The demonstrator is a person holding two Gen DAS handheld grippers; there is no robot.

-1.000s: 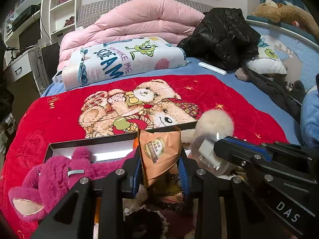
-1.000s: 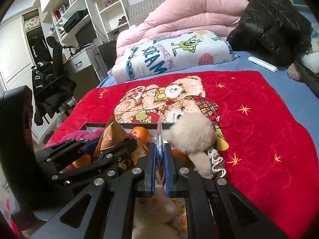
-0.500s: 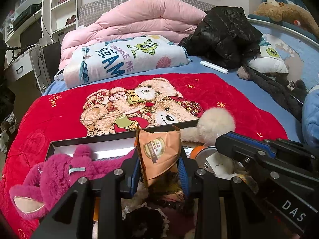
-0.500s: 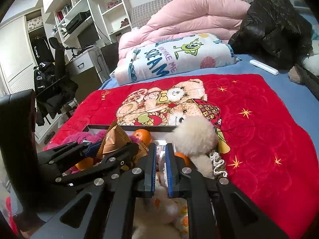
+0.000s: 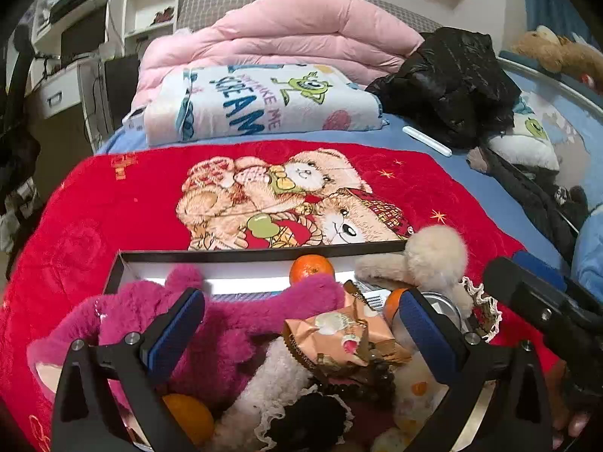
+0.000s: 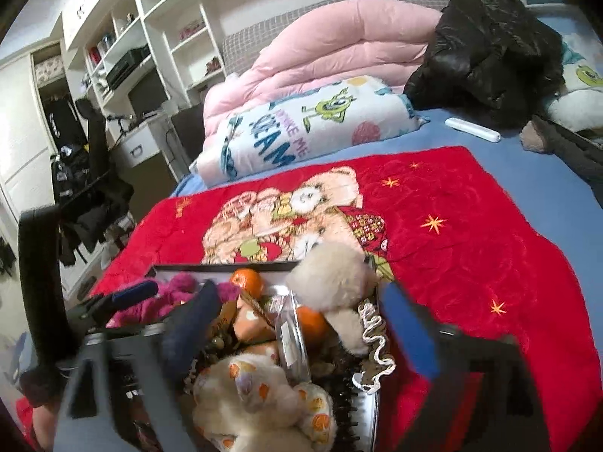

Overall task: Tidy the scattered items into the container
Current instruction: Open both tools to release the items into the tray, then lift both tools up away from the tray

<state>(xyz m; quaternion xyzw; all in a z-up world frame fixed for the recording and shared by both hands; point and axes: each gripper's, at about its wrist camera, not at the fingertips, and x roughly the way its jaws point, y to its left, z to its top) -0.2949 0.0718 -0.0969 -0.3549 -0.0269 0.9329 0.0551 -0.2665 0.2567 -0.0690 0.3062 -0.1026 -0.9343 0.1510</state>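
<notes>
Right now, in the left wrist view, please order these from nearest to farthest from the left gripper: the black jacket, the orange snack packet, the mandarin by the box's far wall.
1. orange snack packet, between the fingers.
2. mandarin, just ahead.
3. black jacket, far right.

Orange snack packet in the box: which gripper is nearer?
Left. The left gripper straddles the orange snack packet, open; the right gripper hangs open farther right, over the round tin.
</notes>
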